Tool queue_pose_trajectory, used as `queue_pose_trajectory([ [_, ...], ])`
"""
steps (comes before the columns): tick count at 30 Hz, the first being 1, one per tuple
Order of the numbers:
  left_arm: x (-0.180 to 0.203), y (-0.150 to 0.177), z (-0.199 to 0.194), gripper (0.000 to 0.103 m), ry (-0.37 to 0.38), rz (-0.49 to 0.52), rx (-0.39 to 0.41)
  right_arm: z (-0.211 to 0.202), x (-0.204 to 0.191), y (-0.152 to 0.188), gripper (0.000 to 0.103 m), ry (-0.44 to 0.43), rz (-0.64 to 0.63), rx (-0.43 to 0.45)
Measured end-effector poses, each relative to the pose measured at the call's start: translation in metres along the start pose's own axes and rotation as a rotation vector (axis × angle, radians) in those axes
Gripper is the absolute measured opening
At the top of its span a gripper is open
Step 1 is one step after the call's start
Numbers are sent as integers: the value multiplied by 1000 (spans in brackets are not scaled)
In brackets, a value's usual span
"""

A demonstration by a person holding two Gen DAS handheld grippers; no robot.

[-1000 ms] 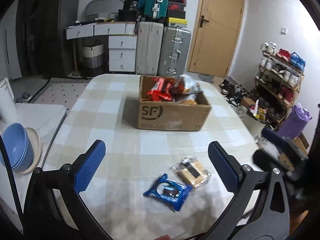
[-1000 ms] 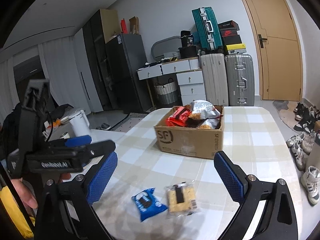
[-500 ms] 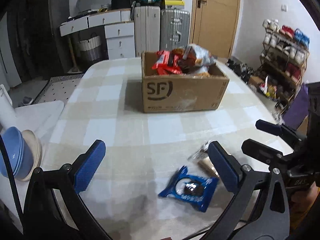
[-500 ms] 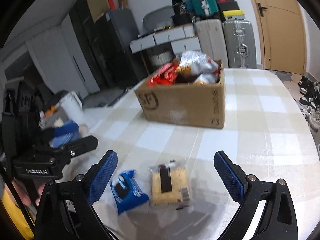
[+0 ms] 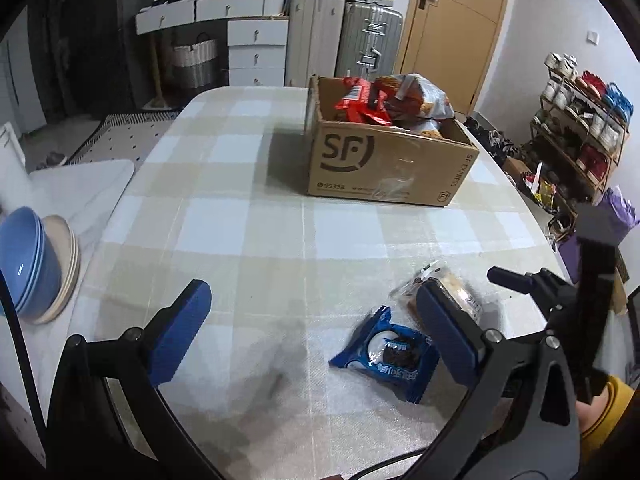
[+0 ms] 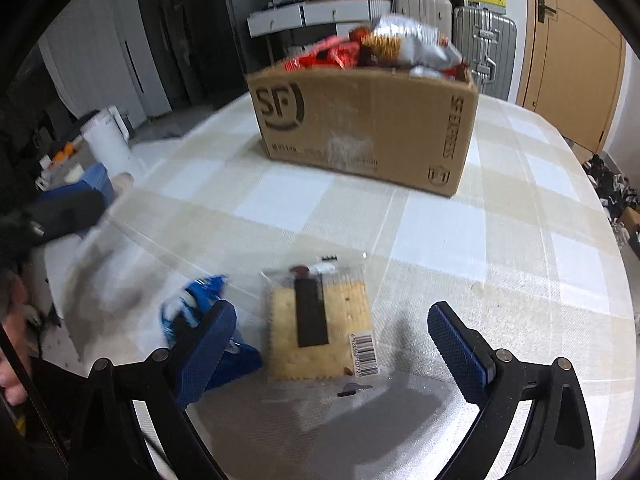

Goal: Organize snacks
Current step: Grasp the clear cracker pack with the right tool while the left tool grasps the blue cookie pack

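A clear-wrapped cracker packet (image 6: 320, 322) lies flat on the checked tablecloth (image 6: 500, 248), squarely between the blue pads of the right gripper (image 6: 332, 338), whose jaws stand wide apart with nothing held; the pads sit either side of the packet without touching it, as far as the view shows; the crackers carry a dark band down the middle and a barcode at one corner; just beside it, on its left in the right wrist view, lies a blue cookie packet (image 6: 200, 312), blurred there and partly hidden behind the gripper's left pad; in the left wrist view the same blue cookie packet (image 5: 386, 356) shows sharp, lying flat near the table's front edge, with the cracker packet (image 5: 440, 298) next to it and partly covered by one pad; the left gripper (image 5: 316, 328) is likewise spread open and empty, above the cloth, the cookie packet lying towards its right pad; farther back on the table stands an open cardboard box (image 5: 384, 164) marked SF, heaped with red wrappers and a silvery bag (image 5: 416, 98); off the table's left side a stack of blue bowls (image 5: 24, 264) rests on a lower white surface; behind, suitcases (image 5: 344, 44) stand beside a wooden door (image 5: 452, 20)
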State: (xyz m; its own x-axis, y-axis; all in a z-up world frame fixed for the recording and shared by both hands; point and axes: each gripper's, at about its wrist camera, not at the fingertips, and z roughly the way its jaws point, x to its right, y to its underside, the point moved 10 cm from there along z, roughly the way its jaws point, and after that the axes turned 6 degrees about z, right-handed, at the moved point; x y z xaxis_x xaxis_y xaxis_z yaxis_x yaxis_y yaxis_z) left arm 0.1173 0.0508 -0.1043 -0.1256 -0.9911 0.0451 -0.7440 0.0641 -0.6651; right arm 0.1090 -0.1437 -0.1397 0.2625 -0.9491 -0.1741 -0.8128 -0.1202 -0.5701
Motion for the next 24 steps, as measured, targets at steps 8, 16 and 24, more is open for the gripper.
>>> queue_pose_trajectory([
  [8,-6,6,1,102,13,-30,-25,22,3,12,90,91,-54,-60],
  [16,-6,9,6,102,1,-27,-50,19,-15,13,59,69,-84,-83],
  [24,-9,15,14,102,-15,-31,-78,10,-11,13,58,9,-11,-61],
])
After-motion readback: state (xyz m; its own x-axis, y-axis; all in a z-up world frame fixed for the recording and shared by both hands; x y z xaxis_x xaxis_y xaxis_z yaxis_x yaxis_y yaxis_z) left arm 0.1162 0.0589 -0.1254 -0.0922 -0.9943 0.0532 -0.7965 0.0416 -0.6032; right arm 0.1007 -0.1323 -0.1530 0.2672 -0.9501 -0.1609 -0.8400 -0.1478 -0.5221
